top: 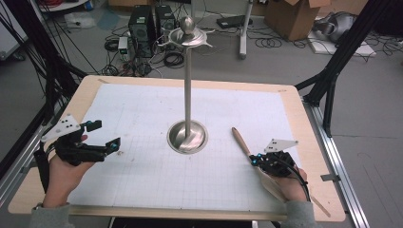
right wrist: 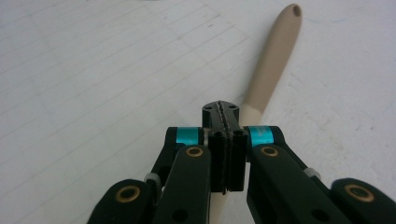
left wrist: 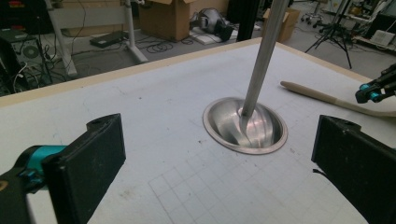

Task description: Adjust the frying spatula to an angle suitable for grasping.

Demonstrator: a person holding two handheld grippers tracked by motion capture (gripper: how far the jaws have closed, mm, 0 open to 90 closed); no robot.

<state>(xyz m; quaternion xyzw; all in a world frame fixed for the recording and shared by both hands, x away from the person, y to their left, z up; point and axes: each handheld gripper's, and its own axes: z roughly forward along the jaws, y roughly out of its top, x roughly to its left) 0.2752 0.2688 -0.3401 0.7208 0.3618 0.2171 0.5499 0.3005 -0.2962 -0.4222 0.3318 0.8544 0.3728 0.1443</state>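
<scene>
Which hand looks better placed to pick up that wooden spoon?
The right. Its hand-held gripper sits shut directly over the wooden spoon, whose handle runs out beyond the jaws. The left hand-held gripper is open across the table, beyond the metal stand.

A gridded mat point(top: 142, 118) lies on the wooden table point(top: 311, 142) and covers most of its top. Near the middle of the mat stands a metal stand point(top: 188, 95); its round base point(top: 187, 137) rests on the mat and its pole rises straight up to a small dish with a ball on top. To the right of the base, a wooden spatula point(top: 241, 141) lies flat on the mat, with the handle end pointing away from the person. The right gripper point(top: 259, 159) is over the near part of the spatula. The left gripper point(top: 105, 135) is left of the base, well apart from it, above the mat. Behind the table, on the floor, are computer towers point(top: 149, 23), cables and cardboard boxes point(top: 292, 16).
</scene>
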